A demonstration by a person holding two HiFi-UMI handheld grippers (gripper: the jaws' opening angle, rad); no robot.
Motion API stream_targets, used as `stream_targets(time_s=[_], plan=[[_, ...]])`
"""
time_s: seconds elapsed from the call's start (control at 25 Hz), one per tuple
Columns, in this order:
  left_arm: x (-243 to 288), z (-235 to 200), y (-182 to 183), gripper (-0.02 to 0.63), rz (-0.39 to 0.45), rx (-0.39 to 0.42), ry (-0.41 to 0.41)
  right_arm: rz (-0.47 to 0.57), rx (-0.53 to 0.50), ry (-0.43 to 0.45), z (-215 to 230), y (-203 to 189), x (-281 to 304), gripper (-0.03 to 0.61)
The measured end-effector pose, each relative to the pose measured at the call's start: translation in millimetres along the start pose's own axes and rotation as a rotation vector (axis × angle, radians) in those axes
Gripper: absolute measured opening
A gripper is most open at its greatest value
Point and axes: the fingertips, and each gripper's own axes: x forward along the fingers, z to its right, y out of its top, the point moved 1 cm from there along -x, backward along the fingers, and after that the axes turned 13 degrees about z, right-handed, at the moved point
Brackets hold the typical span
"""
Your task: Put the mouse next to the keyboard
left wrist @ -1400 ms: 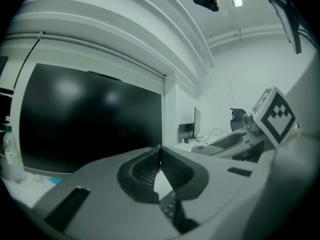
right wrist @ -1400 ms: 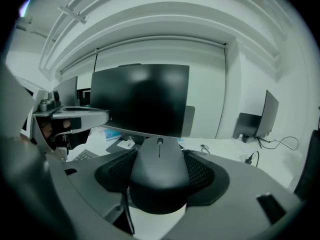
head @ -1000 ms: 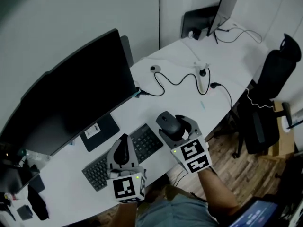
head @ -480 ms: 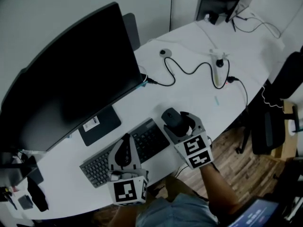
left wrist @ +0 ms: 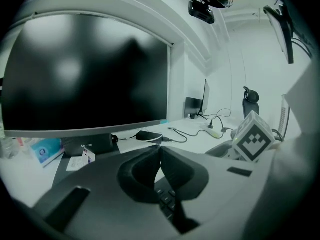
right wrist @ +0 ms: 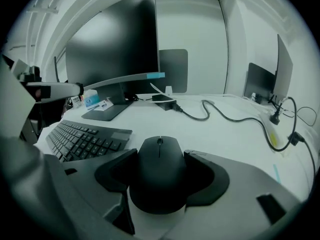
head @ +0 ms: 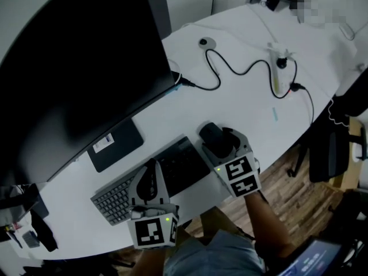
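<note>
A person at a curved white desk (head: pixel 247 105) works a handheld gripper in each hand in front of a large dark monitor (head: pixel 75 68). The right gripper (head: pixel 214 141) has its two jaws clamped on either side of a black mouse (right wrist: pixel 160 166) – wheel end pointing away from the person – holding it just off the right end of the black keyboard (head: pixel 179 164), near the desk's front edge. Whether the mouse is touching the desktop cannot be made out. The left gripper (left wrist: pixel 160 156) hangs over the middle of the keyboard, its jaws pressed together with nothing between them. Behind the mouse, a black cable (head: pixel 230 68) snakes across the desk, and the monitor's flat stand base (head: pixel 115 145) sits just behind the keyboard. A wooden floor (head: pixel 293 203) shows past the desk edge at right.
</note>
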Motion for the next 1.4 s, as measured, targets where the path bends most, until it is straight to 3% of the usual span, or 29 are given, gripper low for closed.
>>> stream_targets(time_s=[0.4, 0.56, 0.76, 0.92, 1.04, 1.28, 1.4], plan=[[8.1, -0.1, -10.7, 0.005, -0.019, -0.015, -0.016, -0.044, -0.001, 0.010, -1.1, -12.6, 8.2, 0.310], [6.1, 0.7, -4.4, 0.005, 0.003, -0.015, -0.021, -0.038, 0.004, 0.020, -5.1, -11.1, 6.4, 0.393], [-8.3, -6.4, 20.3, 0.005, 0.050, -0.002, -0.015, 0.035, 0.001, -0.018, -5.5, 18.6, -11.9, 0.394], [-29.4, -12.4, 60.7, 0.005, 0.122, 0.036, -0.030, 0.161, 0.033, -0.032, -27.5, 67.3, -39.2, 0.382], [-51.1, -17.4, 98.5, 0.005, 0.190, 0.050, -0.039, 0.296, 0.046, -0.035, -58.2, 116.1, -67.6, 0.347], [-89.9, -23.9, 184.7, 0.005, 0.357, 0.099, -0.069, 0.585, -0.082, -0.060, -125.8, 212.4, -130.4, 0.099], [-111.8, -28.0, 216.3, 0.005, 0.432, 0.106, -0.082, 0.665, -0.102, -0.104, -149.2, 237.5, -157.2, 0.017]])
